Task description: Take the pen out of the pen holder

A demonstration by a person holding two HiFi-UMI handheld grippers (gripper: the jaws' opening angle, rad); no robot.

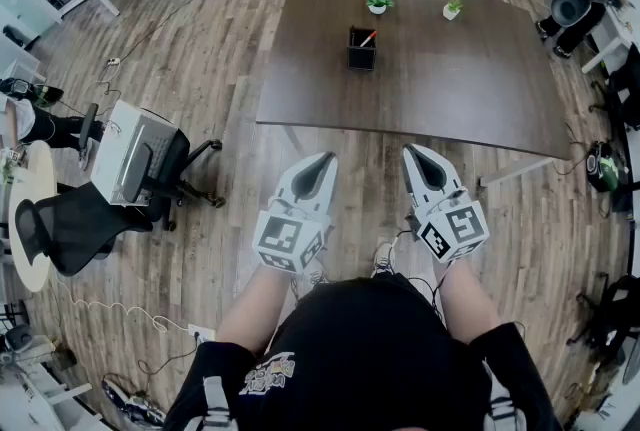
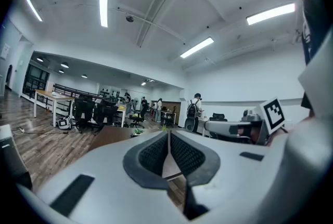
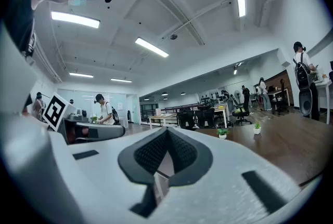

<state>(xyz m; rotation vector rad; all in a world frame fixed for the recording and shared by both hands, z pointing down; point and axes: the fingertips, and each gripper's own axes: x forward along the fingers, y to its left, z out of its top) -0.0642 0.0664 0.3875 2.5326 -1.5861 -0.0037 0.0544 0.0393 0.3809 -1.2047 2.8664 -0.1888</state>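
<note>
Pen (image 1: 368,37) in pen holder (image 1: 361,53) on table (image 1: 450,89); left tool (image 1: 322,159), right tool (image 1: 412,151) both closed, empty.

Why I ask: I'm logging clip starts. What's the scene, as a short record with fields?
table: dark wood, in front of the person
pen holder: black, upright on the table
pen: in the pen holder, leaning
potted plants: two, small, beyond the pen holder
left hand-held gripper: shut, empty, short of the table
right hand-held gripper: shut, empty, short of the table
</note>
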